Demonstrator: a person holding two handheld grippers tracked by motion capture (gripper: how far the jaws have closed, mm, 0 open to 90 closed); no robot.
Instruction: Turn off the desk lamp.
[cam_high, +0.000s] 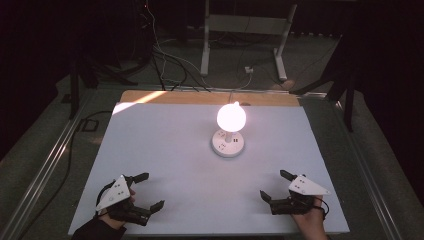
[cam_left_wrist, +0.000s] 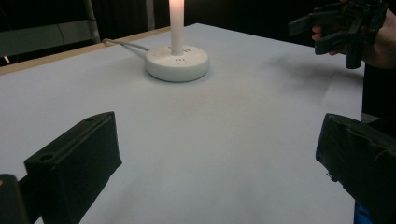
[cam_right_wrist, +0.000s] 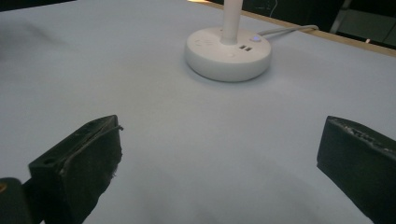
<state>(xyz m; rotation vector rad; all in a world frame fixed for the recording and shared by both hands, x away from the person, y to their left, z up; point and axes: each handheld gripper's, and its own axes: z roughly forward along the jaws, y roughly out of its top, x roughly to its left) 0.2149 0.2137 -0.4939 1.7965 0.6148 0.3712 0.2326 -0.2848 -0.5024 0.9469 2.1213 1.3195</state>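
Lit lamp (cam_high: 230, 129), left claw (cam_high: 148, 190), right claw (cam_high: 274, 185), both agape

The high view looks forward and down over the whole white counter (cam_high: 165, 150) from afar. Each claw view sits low near the counter's front edge, facing inward; all three views share the lit lamp (cam_high: 229, 131) (cam_left_wrist: 176, 59) (cam_right_wrist: 228, 52).

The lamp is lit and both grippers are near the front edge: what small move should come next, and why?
Probably move the right gripper forward toward the lamp. Its jaws are open and empty, the table between is bare, and the round base shows a small lit button on that side. The left gripper is also open and could wait.
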